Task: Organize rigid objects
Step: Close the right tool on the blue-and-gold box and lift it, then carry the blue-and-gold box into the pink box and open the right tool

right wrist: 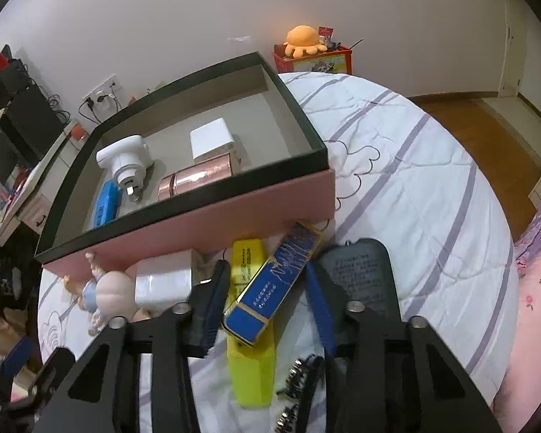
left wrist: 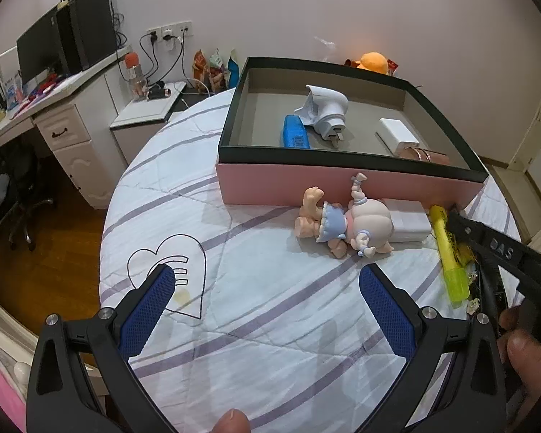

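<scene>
Behind the blue box [right wrist: 274, 281], a yellow highlighter [right wrist: 249, 324] (half hidden)

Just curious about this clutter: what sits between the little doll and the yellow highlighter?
A white rectangular block lies between the doll and the yellow highlighter, close by the doll's head. The left wrist view shows it best.

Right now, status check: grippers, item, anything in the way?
Left gripper open, empty. Right gripper shut on blue case, over highlighter. Pink box wall dead ahead; doll and white block alongside.
</scene>
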A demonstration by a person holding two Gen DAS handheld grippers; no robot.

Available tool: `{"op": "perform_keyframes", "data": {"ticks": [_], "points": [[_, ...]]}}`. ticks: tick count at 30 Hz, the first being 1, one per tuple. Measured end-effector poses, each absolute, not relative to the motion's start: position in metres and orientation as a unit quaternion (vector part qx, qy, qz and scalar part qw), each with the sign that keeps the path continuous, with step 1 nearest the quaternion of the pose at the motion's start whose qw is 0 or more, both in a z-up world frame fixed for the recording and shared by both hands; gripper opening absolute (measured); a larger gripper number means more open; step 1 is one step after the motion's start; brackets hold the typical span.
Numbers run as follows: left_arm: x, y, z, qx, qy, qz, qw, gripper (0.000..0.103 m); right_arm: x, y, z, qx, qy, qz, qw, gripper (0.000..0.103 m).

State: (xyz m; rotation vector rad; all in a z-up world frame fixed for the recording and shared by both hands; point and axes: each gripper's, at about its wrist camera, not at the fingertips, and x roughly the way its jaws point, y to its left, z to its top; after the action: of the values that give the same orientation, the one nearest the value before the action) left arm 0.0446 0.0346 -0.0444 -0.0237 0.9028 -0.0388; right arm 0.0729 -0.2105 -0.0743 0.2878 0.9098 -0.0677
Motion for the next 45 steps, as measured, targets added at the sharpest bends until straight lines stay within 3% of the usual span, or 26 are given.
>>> {"op": "perform_keyframes", "data": {"ticks": [17, 26, 41, 43, 45], "points": [[0.053, 0.032, -0.034, -0.007, 0.424, -0.011, 0.906, 0.103, 0.04, -0.206, -0.046, 0.106, 0.417, 0.05, 0.901, 0.022], [0.095, 0.043, -0.006, 0.0, 0.384, 0.021, 0.923, 0.103, 0.098, -0.17, -0.003, 0.073, 0.388, 0.107, 0.913, 0.022], [0.155, 0.065, -0.022, -0.02, 0.391, 0.04, 0.919, 0.103, 0.201, -0.125, -0.06, 0.022, 0.476, 0.101, 0.874, 0.024], [0.154, 0.066, -0.024, -0.02, 0.393, 0.039, 0.918, 0.103, 0.201, -0.124, -0.062, 0.014, 0.478, 0.093, 0.874, 0.042], [0.151, 0.066, -0.024, -0.023, 0.393, 0.038, 0.919, 0.103, 0.198, -0.125, -0.06, 0.012, 0.473, 0.093, 0.876, 0.072]]}}
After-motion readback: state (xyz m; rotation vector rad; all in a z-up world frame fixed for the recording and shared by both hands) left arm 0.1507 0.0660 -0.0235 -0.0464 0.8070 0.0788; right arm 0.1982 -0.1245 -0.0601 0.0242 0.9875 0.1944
